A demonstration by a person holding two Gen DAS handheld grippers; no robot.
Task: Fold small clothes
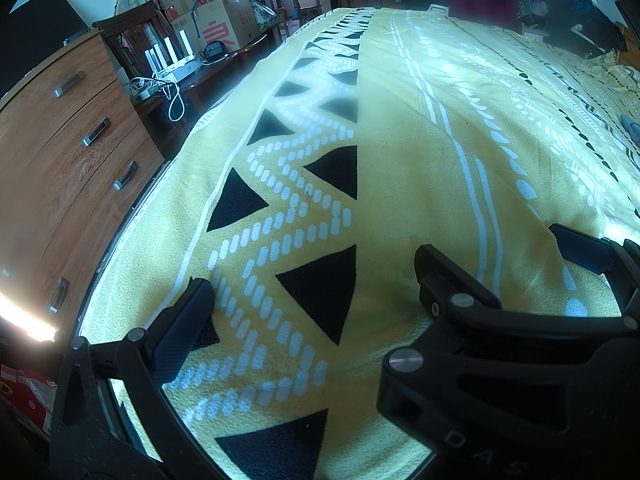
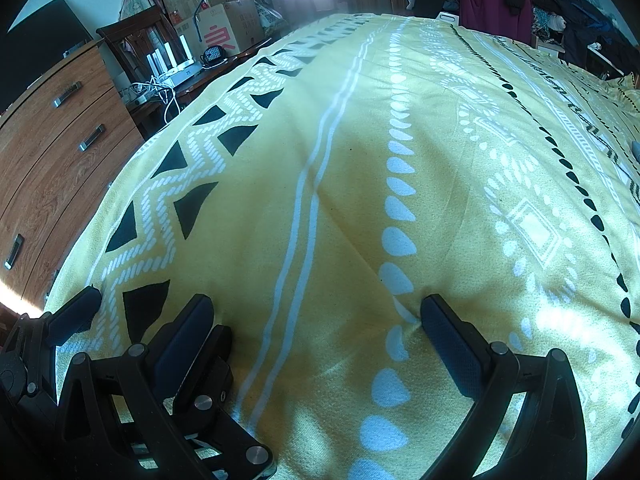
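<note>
Left wrist view first: the left gripper (image 1: 312, 276) hangs low over a yellow blanket (image 1: 400, 152) printed with black triangles and white dashes, which fills most of the frame. Its jaws stand wide apart with nothing between them; one dark blue padded finger (image 1: 182, 332) sits at the lower left, the other at the lower right edge. Crossing the lower right of the frame, just beside that second finger, is the black body of the right gripper (image 1: 480, 360). At the left edge stands a wooden chest of drawers (image 1: 60, 152) with metal handles, and in the upper left a stack of cardboard boxes (image 1: 224, 24) sits behind a white router (image 1: 176, 62). No small garment can be made out on the blanket, save a grey scrap (image 1: 631, 128) at the far right edge, too small to identify.

Right wrist view: the right gripper (image 2: 316, 320) also has its jaws spread wide and empty, with padded fingers (image 2: 452, 344) resting just above the blanket (image 2: 352, 200). In the lower left corner the left gripper (image 2: 76, 316) lies just beside it. A pile of dark and maroon clothes (image 2: 500, 4) heaps up at the top right, beyond the blanket's far edge.
</note>
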